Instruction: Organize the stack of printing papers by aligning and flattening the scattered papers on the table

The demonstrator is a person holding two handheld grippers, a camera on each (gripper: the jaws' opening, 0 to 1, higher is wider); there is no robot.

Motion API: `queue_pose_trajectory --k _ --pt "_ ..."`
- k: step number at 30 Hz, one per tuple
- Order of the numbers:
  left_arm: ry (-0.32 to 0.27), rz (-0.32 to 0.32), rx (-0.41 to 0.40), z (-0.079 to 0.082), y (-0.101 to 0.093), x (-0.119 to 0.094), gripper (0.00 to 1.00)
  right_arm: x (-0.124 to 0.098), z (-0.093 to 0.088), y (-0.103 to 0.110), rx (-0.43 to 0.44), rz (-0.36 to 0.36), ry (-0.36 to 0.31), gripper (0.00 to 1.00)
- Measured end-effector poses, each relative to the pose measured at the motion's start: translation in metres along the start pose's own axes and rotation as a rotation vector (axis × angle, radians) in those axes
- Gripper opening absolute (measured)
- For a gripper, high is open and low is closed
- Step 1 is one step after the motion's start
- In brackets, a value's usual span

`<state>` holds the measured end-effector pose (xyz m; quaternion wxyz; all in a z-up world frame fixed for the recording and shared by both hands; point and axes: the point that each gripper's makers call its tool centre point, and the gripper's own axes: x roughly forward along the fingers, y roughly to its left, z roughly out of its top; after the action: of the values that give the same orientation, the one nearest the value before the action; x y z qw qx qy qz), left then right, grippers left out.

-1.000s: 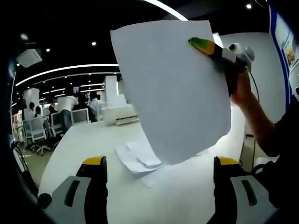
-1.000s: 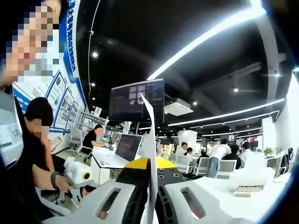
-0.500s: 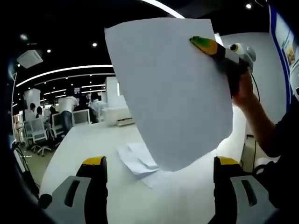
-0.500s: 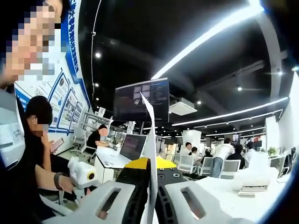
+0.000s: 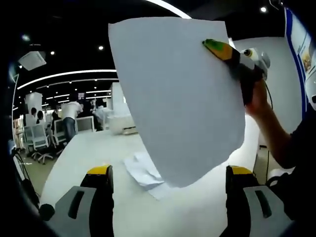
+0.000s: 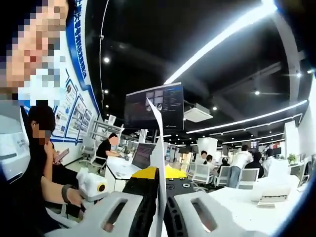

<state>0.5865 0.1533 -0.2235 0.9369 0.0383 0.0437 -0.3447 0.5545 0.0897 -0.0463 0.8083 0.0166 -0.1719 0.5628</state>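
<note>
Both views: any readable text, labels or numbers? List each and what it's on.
None can be read.
Sheet of paper held by the right gripper: blank on the side facing the camera.
Blue wall posters: print too small and blurred.
Hanging monitor: screen content too small.
Vertical blue wall banner: white characters blurred, unreadable.

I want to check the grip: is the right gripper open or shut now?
Shut. In the right gripper view its fingers press together on the paper sheet, seen edge-on. The left gripper view shows the sheet held up.
</note>
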Motion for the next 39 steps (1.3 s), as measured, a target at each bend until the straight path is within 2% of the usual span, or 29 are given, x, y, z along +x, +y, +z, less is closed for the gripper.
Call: queue_pose_trajectory --k 18,31,39 --pt "0.004 0.018 0.001 -0.002 0.007 -0.002 0.97 0.002 0.002 0.010 0.013 0.040 -0.013 0.00" --pt "-0.022 0.024 -0.014 0.003 0.013 0.000 0.97 0.005 0.005 0.017 0.007 0.061 -0.018 0.00" --pt "-0.022 0.028 -0.020 0.001 0.015 -0.001 0.96 0.004 0.008 0.022 -0.001 0.074 -0.026 0.00"
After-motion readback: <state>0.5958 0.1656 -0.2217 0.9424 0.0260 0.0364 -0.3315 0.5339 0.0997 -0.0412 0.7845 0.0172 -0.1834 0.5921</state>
